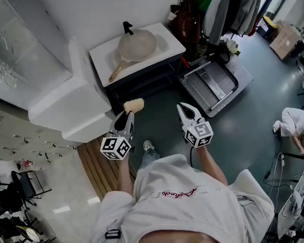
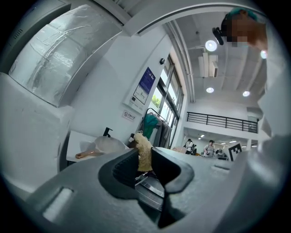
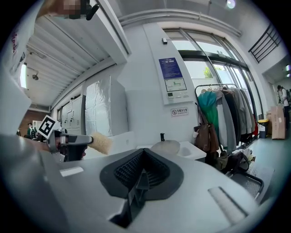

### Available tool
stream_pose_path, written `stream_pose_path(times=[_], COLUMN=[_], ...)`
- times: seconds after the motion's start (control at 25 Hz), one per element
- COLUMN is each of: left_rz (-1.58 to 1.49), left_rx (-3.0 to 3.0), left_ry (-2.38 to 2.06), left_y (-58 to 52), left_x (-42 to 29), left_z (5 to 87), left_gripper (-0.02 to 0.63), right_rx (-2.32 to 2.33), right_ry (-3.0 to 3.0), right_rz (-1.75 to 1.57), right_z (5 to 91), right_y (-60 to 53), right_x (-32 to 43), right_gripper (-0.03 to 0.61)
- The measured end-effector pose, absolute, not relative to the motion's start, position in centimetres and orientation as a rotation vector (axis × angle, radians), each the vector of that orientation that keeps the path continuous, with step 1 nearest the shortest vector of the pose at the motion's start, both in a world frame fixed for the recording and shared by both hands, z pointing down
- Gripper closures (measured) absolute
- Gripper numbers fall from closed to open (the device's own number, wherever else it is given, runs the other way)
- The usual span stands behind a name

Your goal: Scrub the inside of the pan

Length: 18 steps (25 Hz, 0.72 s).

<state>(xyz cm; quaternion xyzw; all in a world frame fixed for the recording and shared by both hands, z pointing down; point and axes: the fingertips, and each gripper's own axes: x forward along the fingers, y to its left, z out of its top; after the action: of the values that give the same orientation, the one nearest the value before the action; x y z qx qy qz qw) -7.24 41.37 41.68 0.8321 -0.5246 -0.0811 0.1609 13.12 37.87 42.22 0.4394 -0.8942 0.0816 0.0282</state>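
Observation:
A pale pan (image 1: 137, 45) with a wooden handle lies on the white sink counter (image 1: 166, 50) a few steps ahead, next to a black tap. My left gripper (image 1: 127, 113) is held at waist height, far short of the counter, and is shut on a yellowish sponge (image 1: 134, 105) that sticks out past its tips. The left gripper view shows the sponge (image 2: 143, 152) pinched between the jaws, with the pan (image 2: 107, 144) far behind. My right gripper (image 1: 185, 110) is level with the left; its jaws (image 3: 144, 155) meet with nothing between them. The pan (image 3: 166, 146) and the sponge (image 3: 102, 142) also show in the right gripper view.
A metal trolley (image 1: 211, 85) lies on the floor right of the sink. Behind it is a clothes rack (image 1: 227, 8) with bags. White stepped blocks (image 1: 65, 108) and wooden slats (image 1: 101, 169) are at the left. A person (image 1: 294, 123) crouches at far right.

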Motion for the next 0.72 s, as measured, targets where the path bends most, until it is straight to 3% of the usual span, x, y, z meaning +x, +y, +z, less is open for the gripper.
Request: stream_pose_path(times=[0.72], left_rz=[-0.228], left_rx=[2.389], left_ry=[-1.432], left_y=[26.0], left_x=[-15.0], left_z=[41.2], left_gripper=[0.528], right_rx=[1.399], right_ry=[-2.713], right_rz=[0.242], right_z=[41.5], right_y=[23.1], right_x=[4.9], right_gripper=[0.574])
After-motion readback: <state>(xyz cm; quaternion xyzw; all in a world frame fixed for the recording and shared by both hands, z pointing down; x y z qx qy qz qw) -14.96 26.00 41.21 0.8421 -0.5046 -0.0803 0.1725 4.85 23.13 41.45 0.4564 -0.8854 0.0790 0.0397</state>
